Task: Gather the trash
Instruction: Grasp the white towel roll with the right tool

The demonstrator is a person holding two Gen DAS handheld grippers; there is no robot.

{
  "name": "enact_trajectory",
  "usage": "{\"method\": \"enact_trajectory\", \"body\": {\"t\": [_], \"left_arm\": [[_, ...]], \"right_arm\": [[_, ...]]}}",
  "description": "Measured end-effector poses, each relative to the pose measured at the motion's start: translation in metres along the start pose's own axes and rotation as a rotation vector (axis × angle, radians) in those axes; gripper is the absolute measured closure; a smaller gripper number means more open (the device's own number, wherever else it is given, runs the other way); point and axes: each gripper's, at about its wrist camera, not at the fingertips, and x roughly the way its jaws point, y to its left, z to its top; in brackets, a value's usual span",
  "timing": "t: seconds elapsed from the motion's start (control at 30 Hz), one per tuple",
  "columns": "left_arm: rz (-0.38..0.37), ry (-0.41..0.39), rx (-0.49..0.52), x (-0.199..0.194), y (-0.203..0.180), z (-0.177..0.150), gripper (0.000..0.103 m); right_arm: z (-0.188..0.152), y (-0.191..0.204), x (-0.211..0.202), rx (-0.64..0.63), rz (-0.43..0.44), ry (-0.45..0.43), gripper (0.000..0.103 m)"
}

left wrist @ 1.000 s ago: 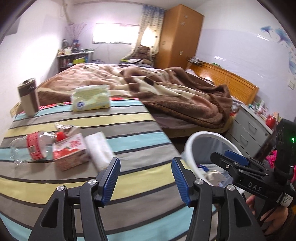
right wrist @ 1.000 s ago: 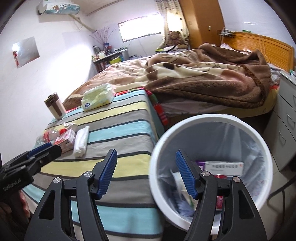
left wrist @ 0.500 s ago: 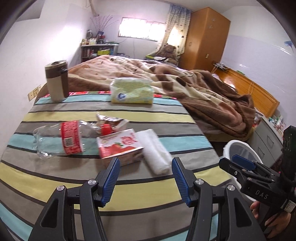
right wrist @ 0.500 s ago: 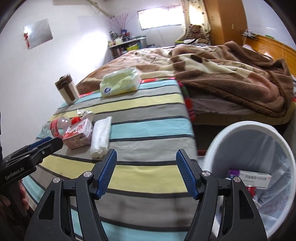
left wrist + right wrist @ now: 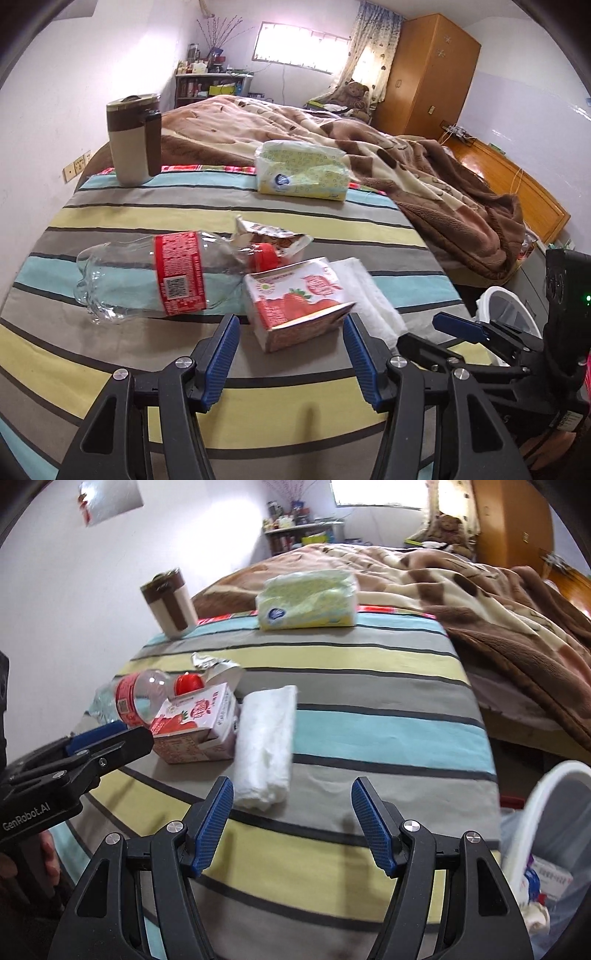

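Both grippers have been swung away from the white bin toward the striped table, so that the trash now fills the middle of each view; the bin, central in the right wrist view a second ago, is now seen only at the right edge.

The left gripper (image 5: 290,358) is held with its jaws parted about halfway and nothing between them; just beyond its tips lies the strawberry milk carton (image 5: 295,304), flattened at one end; touching the carton on the left is an empty clear plastic bottle (image 5: 162,275) with a red label and red cap, lying on its side; a torn wrapper (image 5: 271,236) is seen just behind the cap; a folded white tissue (image 5: 369,291) lies against the carton on the right.

The right gripper (image 5: 291,825) is held with its jaws well apart and empty; the white tissue is seen just beyond its left finger, with the carton to the left of that; the left gripper is seen at the left edge.

Farther off on the striped tablecloth (image 5: 369,716), a pack of tissues (image 5: 306,598) and a brown-and-cream mug (image 5: 171,602) are standing near the far edge; behind them a brown blanket (image 5: 480,598) is spread over a bed; the bin (image 5: 546,805), holding a box and scraps, stands at the near right, beside the table.
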Motion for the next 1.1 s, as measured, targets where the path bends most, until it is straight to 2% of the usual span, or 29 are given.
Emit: {"method": "enact_trajectory", "body": {"t": [0.27,0.5,0.6,0.73,0.97,1.1], "left_arm": [[-0.013,0.016,0.000,0.009,0.009,0.005,0.045],[-0.012,0.023,0.023,0.019,0.006,0.013,0.045],[-0.010,0.027,0.029,0.024,0.004,0.016,0.045],[-0.036,0.057,0.047,0.032,0.000,0.015,0.045],[-0.097,0.093,0.081,0.037,-0.019,0.006,0.045],[-0.174,0.121,0.123,0.033,-0.035,-0.001,0.045]], "right_arm": [[0.008,0.005,0.016,-0.022,-0.006,0.039,0.035],[0.010,0.003,0.020,-0.007,0.032,0.046,0.065],[0.010,0.004,0.018,-0.008,0.038,0.039,0.075],[0.010,0.003,0.012,-0.019,-0.013,0.013,0.078],[0.011,-0.019,0.006,0.042,-0.064,-0.008,0.079],[0.010,-0.027,0.006,0.063,-0.074,-0.009,0.079]]}}
